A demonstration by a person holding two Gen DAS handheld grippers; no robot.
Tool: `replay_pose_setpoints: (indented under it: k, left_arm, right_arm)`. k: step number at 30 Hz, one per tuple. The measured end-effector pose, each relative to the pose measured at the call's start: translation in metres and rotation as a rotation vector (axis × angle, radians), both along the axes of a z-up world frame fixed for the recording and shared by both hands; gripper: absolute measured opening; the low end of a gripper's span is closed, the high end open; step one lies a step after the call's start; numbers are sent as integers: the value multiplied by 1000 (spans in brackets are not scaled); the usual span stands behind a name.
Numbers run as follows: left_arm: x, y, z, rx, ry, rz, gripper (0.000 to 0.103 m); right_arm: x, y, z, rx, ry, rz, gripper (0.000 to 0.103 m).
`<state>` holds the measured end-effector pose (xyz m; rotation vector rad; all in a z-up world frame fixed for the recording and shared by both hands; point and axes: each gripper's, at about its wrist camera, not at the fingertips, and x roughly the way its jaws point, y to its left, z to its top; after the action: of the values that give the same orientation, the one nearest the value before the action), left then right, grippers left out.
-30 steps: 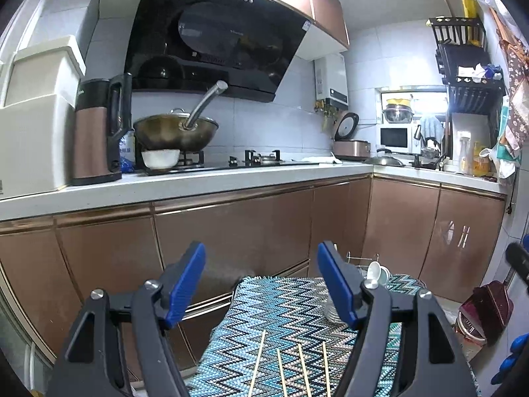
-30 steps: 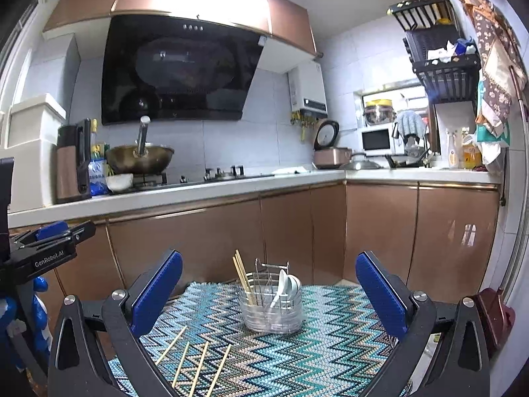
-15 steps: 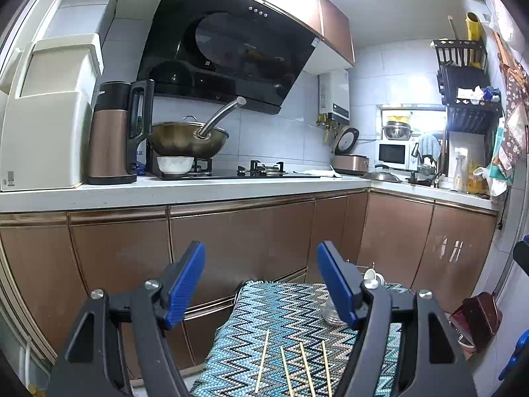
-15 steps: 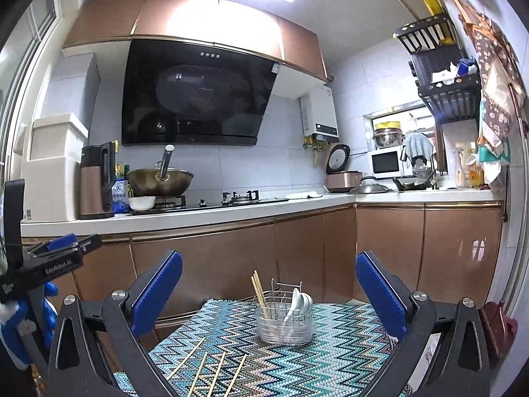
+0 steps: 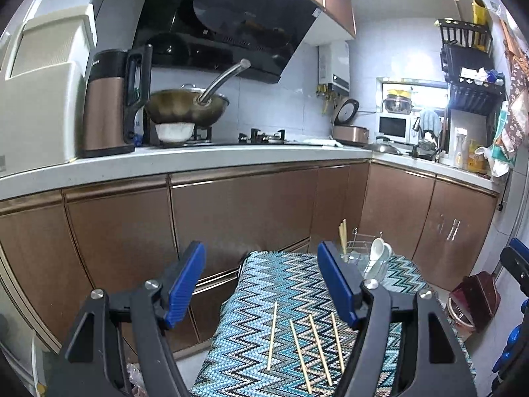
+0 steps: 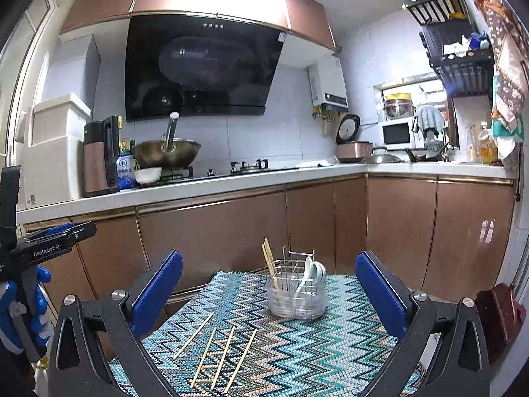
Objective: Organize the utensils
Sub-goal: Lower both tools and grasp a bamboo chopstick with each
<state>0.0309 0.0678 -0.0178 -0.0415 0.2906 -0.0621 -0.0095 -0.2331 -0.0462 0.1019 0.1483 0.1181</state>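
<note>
Several loose wooden chopsticks (image 6: 218,355) lie side by side on a zigzag-patterned mat (image 6: 297,347); they also show in the left wrist view (image 5: 302,347). A clear utensil holder (image 6: 296,299) with a wire rack stands at the mat's far side, holding chopsticks (image 6: 269,259) and white spoons (image 6: 312,271); it also shows in the left wrist view (image 5: 367,261). My left gripper (image 5: 263,284) is open and empty above the mat's near left. My right gripper (image 6: 269,292) is open and empty, above the mat's near edge.
Copper cabinet fronts (image 6: 215,235) run behind the mat under a white counter (image 6: 198,192) with a wok (image 6: 167,154) and kettle (image 6: 99,162). The left gripper's body (image 6: 36,258) shows at the left edge. A red dustpan (image 5: 476,301) sits on the floor right.
Both wrist views shifted: the mat, chopsticks and holder sit slightly differently in frame. Both grippers stayed open and nothing on the mat moved.
</note>
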Motion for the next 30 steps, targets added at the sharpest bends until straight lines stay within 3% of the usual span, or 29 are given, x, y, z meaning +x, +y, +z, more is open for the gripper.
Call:
replay_pose_setpoints:
  k: [6,10,19,22,25,30]
  left_arm:
    - [15,-1,-12,7,56,-10,69]
    - [33,-7,-25,13,129,-50,69]
    - [128,-21,-91,-143,483,-242,67]
    - [161,-29,-124,-166,605,-259,60]
    - [184,-37,-153,-186,720,-278,49]
    - [217,-52,-197,-166,884,-270,40]
  right_arm:
    - [18,-1,-13,14,55,16,102]
    - [41,-3,-25,31,116,45,89]
    - [124,10,-79,89,355,175,61]
    - [150,17,-106,98,456,217,47]
    - [176,20,-135,108,564,248,39]
    - [214,30,-173,118,705,286,34]
